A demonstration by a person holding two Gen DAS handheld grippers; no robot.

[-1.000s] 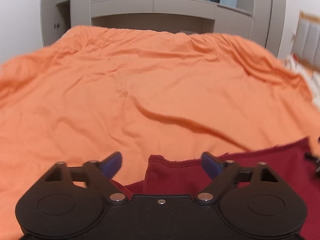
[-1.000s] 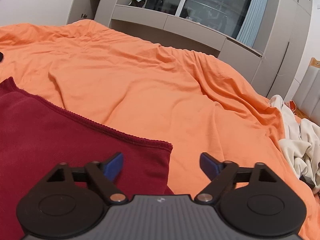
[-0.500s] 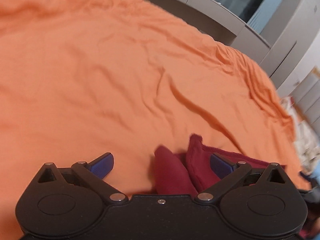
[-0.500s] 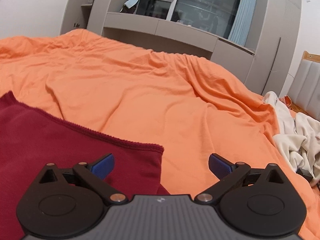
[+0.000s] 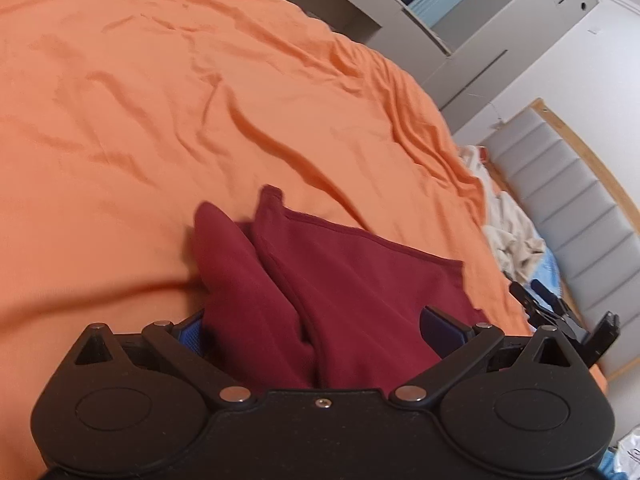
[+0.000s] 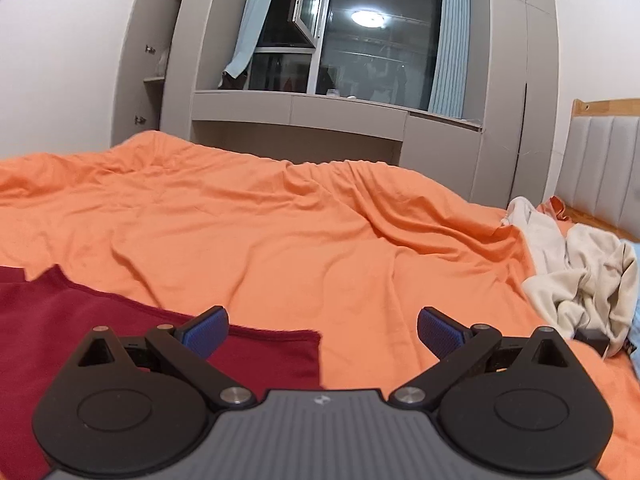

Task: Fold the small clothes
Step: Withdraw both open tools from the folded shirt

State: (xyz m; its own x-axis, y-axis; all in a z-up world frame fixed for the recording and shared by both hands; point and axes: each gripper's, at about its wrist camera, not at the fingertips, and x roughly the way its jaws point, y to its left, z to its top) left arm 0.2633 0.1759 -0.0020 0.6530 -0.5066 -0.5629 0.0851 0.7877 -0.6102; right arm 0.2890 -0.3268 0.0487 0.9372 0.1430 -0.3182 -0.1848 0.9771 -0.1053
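Dark red knit, the garment (image 5: 360,280) lies on the orange sheet (image 5: 160,100), near the edge closest to both cameras. In the left wrist view it bunches into two raised folds that run up between the blue pads (image 5: 438,326) of the left gripper (image 5: 312,328). Those jaws stand spread wide, and the pads do not press the cloth; the left pad is partly hidden behind a fold, so whether it brushes the fabric I cannot tell. The right gripper (image 6: 322,330) is also spread wide, with nothing between its pads (image 6: 206,330); the garment's hemmed corner lies flat just under its left finger. There are no containers here; the nearest thing to one is the grey shelving (image 6: 340,116) under the window (image 6: 360,40), and what sits on its ledge is too small to make out. A pile of cream cloth (image 6: 580,280) lies at the sheet's right edge, beside a padded grey headboard (image 6: 608,168).

Against the earlier frames, both sets of jaws have opened a little further. The left view now looks more steeply down and is rolled, and the red folds fill more of the gap between its fingers. The right view has risen, showing more window and less garment.
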